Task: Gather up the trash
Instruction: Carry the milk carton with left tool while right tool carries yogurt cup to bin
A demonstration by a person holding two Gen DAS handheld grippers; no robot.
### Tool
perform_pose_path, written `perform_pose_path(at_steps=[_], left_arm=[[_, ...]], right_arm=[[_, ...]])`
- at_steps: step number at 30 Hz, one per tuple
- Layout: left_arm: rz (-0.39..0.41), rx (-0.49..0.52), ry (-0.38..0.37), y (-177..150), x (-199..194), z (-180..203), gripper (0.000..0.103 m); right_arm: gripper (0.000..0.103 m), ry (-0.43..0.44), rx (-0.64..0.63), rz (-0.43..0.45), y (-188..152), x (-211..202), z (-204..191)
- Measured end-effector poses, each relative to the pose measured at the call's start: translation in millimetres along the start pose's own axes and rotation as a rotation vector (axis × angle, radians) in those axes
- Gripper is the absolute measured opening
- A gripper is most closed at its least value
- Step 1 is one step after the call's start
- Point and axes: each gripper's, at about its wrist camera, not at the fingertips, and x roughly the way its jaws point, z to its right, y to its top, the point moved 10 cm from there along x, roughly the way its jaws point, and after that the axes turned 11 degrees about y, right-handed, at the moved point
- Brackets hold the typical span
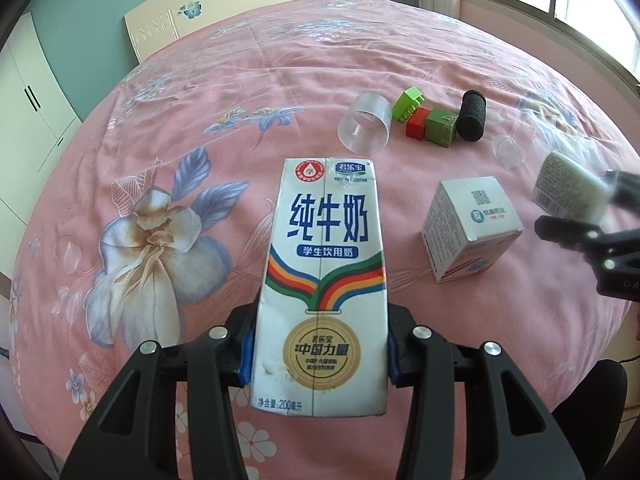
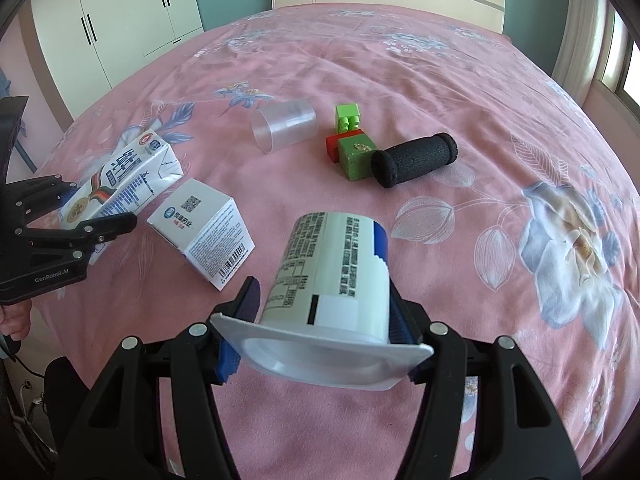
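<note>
Green blocks (image 2: 352, 136) and red block (image 2: 332, 148) mid-frame, touching black foam roll (image 2: 414, 159); pink floral bedsheet (image 2: 400, 60); white wardrobe (image 2: 120, 8) upper left.

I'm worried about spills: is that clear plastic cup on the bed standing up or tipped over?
Tipped over: the clear cup lies on its side on the bedspread, open mouth facing sideways.

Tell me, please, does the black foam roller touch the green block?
Touching: the right wrist view shows the black foam roller's near end pressed against the green block, no sheet visible between.
</note>
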Motion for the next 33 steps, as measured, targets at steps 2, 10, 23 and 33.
perform_pose_path(at_steps=[2, 10, 23, 33], left_arm=[[0.003, -0.001, 0.002, -3, -6, -2, 0.049], [0.026, 0.009, 0.002, -28, -41, 1, 0.049], [0.091, 0.070, -0.025, -70, -112, 26, 0.049], [0.110, 0.141, -0.061, -122, -152, 55, 0.049]], right_arm=[[0.061, 0.003, -0.002, 0.001, -3, -5, -3], [0.061, 0.006, -0.038, 0.007, -25, -31, -22], [0.061, 0.002, -0.111, 0.060, -61, -94, -71], [0.061, 0.017, -0.164, 0.065, -106, -125, -111]])
